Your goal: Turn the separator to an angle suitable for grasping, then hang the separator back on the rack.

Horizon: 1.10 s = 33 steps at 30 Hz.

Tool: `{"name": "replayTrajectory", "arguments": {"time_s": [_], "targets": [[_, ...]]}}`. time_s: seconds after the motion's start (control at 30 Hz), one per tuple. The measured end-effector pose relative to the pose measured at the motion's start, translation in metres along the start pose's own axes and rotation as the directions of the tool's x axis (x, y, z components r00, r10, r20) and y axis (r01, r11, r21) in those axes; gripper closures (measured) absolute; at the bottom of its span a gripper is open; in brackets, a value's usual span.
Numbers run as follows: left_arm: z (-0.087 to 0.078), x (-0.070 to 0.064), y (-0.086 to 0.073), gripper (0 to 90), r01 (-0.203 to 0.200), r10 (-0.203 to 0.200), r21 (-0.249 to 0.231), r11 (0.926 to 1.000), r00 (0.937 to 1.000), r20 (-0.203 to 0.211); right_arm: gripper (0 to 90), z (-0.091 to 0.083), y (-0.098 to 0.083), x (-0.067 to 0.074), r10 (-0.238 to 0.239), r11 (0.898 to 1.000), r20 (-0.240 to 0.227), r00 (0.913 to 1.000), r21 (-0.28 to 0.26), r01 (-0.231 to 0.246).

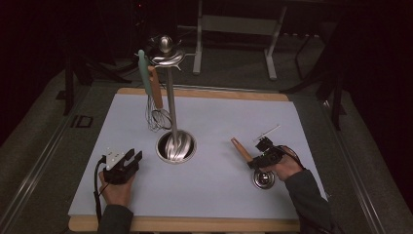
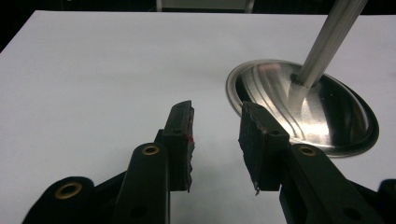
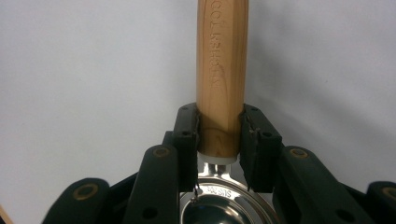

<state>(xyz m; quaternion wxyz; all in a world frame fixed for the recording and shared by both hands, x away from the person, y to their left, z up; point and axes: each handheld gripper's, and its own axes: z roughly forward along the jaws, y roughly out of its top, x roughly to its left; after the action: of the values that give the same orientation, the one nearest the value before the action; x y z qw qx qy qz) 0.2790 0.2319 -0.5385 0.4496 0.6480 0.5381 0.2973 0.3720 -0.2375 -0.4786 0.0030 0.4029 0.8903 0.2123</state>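
My right gripper [image 1: 253, 161] is shut on the lower end of the wooden handle [image 3: 221, 70] of a small steel ladle. In the high view the wooden handle [image 1: 240, 148] points up and to the left, and the ladle's shiny bowl [image 1: 263, 179] sits by the hand at the front right. The right gripper [image 3: 219, 122] has its pads pressed on both sides of the wood, with the bowl's rim [image 3: 224, 193] just below them. My left gripper [image 1: 129, 160] rests at the front left. Seen in its own view, the left gripper [image 2: 217, 119] is open with nothing between its jaws.
A steel utensil stand rises mid-table from a round base [image 1: 176, 146] [image 2: 303, 109] on a thin pole [image 1: 171, 97] to a hooked top [image 1: 166, 52]. A wood-handled whisk [image 1: 157, 105] and a teal-handled utensil [image 1: 143, 68] hang from it. The white mat [image 1: 219, 117] covers the wood-edged table.
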Motion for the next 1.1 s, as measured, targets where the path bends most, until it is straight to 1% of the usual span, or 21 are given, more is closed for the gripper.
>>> {"name": "replayTrajectory", "arguments": {"time_s": [0.2, 0.3, 0.43, 0.5, 0.53, 0.63, 0.77, 0.87, 0.97, 1.1], "targets": [[0.000, 0.000, 0.000, 64.7, 0.000, 0.000, 0.002, 1.0000, 1.0000, 0.001, 70.0, -0.006, 0.001, 0.006, -0.021, 0.999, 0.012, 0.9997, -0.048, 0.022], [0.000, 0.000, 0.000, 64.7, -0.004, 0.004, 0.002, 1.0000, 1.0000, -0.001, 70.0, -0.007, 0.001, 0.008, -0.031, 0.998, 0.007, 0.9995, -0.059, 0.031], [0.000, 0.000, 0.000, 64.7, -0.007, 0.007, 0.003, 1.0000, 1.0000, -0.001, 70.0, -0.008, 0.001, 0.013, -0.052, 0.995, -0.004, 0.9986, -0.090, 0.052], [0.000, 0.000, 0.000, 64.7, -0.010, 0.010, 0.004, 0.9999, 1.0000, 0.000, 70.0, -0.009, 0.001, 0.014, -0.051, 0.994, -0.006, 0.9987, -0.094, 0.050], [0.000, 0.000, 0.000, 64.7, -0.007, 0.007, 0.003, 1.0000, 1.0000, -0.001, 70.0, -0.011, 0.001, 0.016, -0.058, 0.991, -0.009, 0.9983, -0.117, 0.057], [0.000, 0.000, 0.000, 64.7, -0.006, 0.006, 0.004, 1.0000, 1.0000, -0.001, 70.0, -0.014, 0.002, 0.018, -0.069, 0.988, -0.022, 0.9974, -0.139, 0.066], [0.000, 0.000, 0.000, 64.6, -0.005, 0.005, 0.003, 1.0000, 1.0000, -0.001, 70.0, -0.016, 0.003, 0.022, -0.087, 0.983, -0.026, 0.9959, -0.167, 0.081], [0.000, 0.000, 0.000, 64.5, -0.004, 0.004, 0.004, 1.0000, 1.0000, 0.000, 70.0, -0.017, 0.004, 0.025, -0.108, 0.975, -0.029, 0.9937, -0.199, 0.100], [0.000, 0.000, 0.000, 64.5, -0.004, 0.004, 0.003, 1.0000, 1.0000, 0.001, 70.0, -0.017, 0.004, 0.028, -0.112, 0.969, -0.026, 0.9934, -0.225, 0.103], [0.000, 0.000, 0.000, 64.5, -0.002, 0.002, 0.004, 1.0000, 1.0000, 0.001, 70.1, -0.018, 0.005, 0.031, -0.123, 0.958, -0.025, 0.9921, -0.264, 0.112]]}}
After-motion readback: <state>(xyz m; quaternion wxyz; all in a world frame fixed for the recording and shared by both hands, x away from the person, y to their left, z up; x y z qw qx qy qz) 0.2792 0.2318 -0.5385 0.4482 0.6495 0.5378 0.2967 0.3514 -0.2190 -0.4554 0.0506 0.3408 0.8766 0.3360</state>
